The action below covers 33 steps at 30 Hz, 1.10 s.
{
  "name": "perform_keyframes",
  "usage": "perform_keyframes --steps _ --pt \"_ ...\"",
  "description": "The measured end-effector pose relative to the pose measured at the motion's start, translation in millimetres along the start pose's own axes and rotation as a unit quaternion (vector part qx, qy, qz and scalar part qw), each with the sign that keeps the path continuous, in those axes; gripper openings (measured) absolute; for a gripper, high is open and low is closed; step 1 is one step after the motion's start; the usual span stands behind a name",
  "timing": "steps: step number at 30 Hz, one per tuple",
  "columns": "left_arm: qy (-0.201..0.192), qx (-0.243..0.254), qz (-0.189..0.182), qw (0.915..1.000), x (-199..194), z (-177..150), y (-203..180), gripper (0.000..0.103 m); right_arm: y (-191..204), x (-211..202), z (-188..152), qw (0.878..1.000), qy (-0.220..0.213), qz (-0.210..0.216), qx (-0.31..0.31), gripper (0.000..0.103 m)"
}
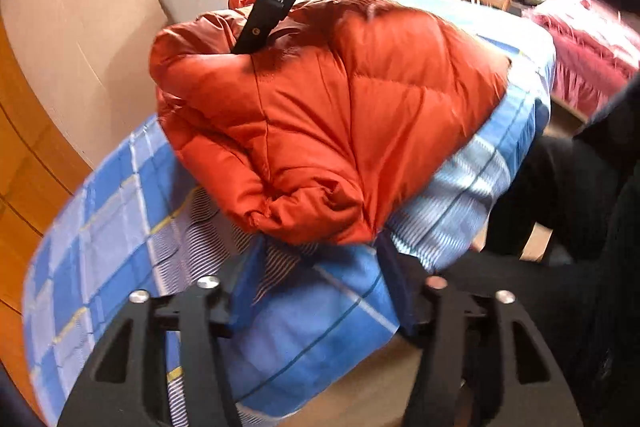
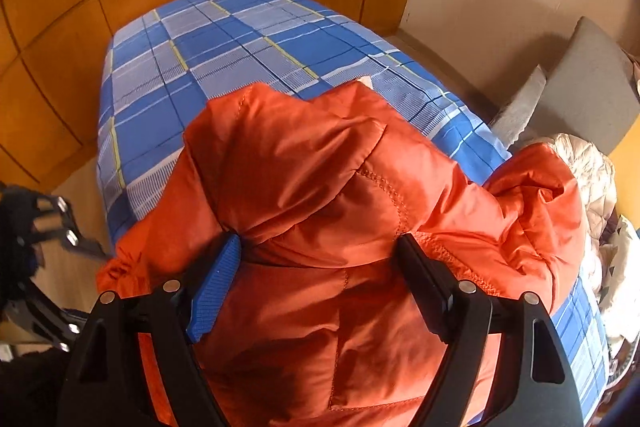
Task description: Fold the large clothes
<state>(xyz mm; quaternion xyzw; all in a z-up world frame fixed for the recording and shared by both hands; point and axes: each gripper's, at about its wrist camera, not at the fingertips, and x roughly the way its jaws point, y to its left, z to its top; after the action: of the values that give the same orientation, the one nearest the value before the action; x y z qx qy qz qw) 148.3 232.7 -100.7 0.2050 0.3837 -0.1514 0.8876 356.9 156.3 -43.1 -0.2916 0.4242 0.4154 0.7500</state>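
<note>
Right wrist view: my right gripper stands spread wide, its fingers either side of the orange puffer jacket that fills the lower centre, pads clear of the fabric. The jacket lies bunched on the blue plaid bed. In the left wrist view my left gripper is spread too, empty, low over the bed's near edge.

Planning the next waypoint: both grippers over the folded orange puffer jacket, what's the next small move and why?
Probably lift the right gripper clear of the orange puffer jacket. Its jaws stand open astride a puffy fold, pads not pressing, so nothing is held. The left gripper is already open with only the blue plaid bedsheet below it. The jacket lies bundled on the bed, so backing off seems safest before regrasping.
</note>
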Motion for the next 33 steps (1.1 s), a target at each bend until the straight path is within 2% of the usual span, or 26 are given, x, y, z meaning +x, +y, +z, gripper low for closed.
perform_keyframes --steps 4,7,12,15,22,27,28,33 --pt "0.000 -0.022 0.024 0.9995 -14 -15 17 0.063 3 14 0 1.000 0.011 -0.003 -0.005 0.082" --pt "-0.002 -0.057 0.055 0.9969 -24 -31 31 0.065 13 36 -1 0.999 0.031 -0.025 -0.028 0.084" --pt "-0.003 -0.127 0.104 0.9865 -43 -60 59 0.065 32 71 -2 0.996 0.051 -0.055 -0.056 0.086" --pt "-0.003 -0.148 0.121 0.9815 -54 -71 63 0.065 36 77 -2 0.994 0.053 -0.067 -0.062 0.086" --pt "-0.010 -0.187 0.124 0.9746 -66 -89 58 0.069 37 52 -2 0.994 0.024 -0.091 -0.047 0.088" --pt "-0.025 -0.240 0.120 0.9630 -74 -99 55 0.069 46 14 -8 0.991 -0.021 -0.127 -0.042 0.088" --pt "-0.028 -0.246 0.121 0.9614 -75 -99 55 0.070 48 8 -10 0.990 -0.028 -0.131 -0.041 0.092" --pt "-0.036 -0.267 0.126 0.9546 -81 -99 51 0.071 54 -24 -23 0.988 -0.065 -0.137 -0.034 0.093"
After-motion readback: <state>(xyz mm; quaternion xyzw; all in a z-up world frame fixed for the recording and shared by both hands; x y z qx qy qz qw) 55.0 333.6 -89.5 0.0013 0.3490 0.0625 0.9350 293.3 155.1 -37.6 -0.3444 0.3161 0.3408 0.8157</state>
